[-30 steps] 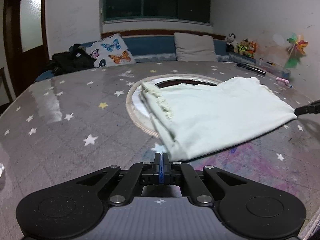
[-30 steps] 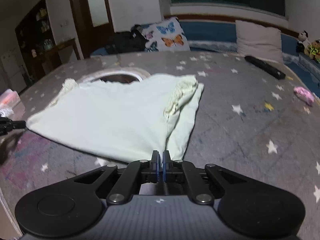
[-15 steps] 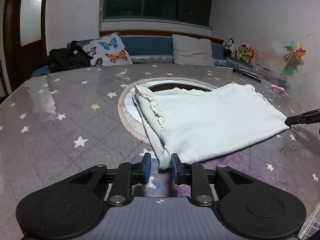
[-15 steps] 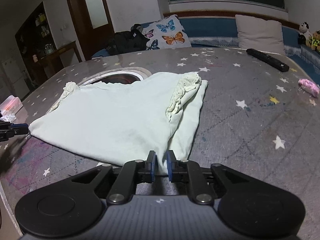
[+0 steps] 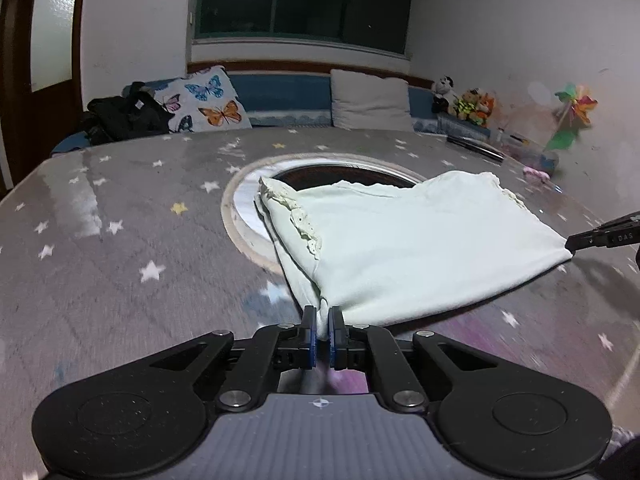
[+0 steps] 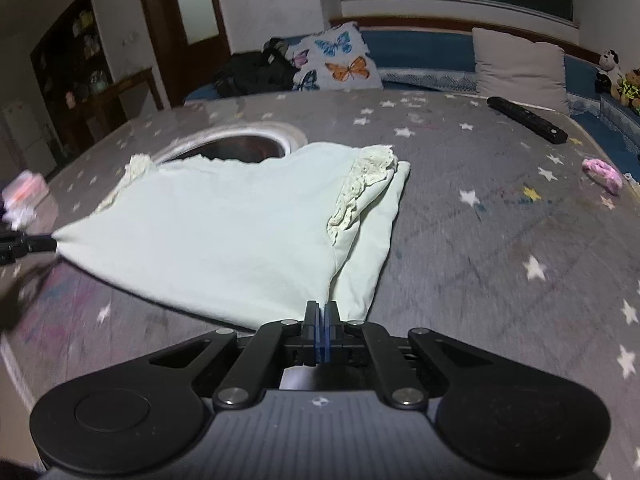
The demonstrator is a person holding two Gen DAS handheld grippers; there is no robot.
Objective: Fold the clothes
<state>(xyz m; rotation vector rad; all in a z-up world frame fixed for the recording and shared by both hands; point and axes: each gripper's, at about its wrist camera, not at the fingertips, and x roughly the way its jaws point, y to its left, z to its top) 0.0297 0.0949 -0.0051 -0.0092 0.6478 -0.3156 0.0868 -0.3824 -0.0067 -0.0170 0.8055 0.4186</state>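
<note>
Two grippers, both clamped on the same pale green garment (image 5: 420,248), one hem corner each. From my left: left gripper (image 5: 322,330) has its near corner bunched between the blue pads (jaws closing to a narrow gap, cloth in it). Garment lies mostly flat on the grey star-print bench (image 5: 120,240), its far edge overlapping the round opening (image 5: 320,168) in the middle of the bench. Lace-trimmed sleeve (image 5: 306,228) is folded inward along the left side in my left view. Other hem corner is pinched by the right gripper (image 6: 322,330), jaws fully clenched on fabric; in the left view its black tip enters from the right edge and the cloth pulls to a point there. Right of the garment in the right view: black remote (image 6: 528,120) near the far edge, small pink item (image 6: 602,174) near the right edge, both well apart from the cloth. Behind the bench, butterfly pillow (image 6: 340,64), grey cushion (image 6: 520,66), plush toys (image 5: 464,100).
</note>
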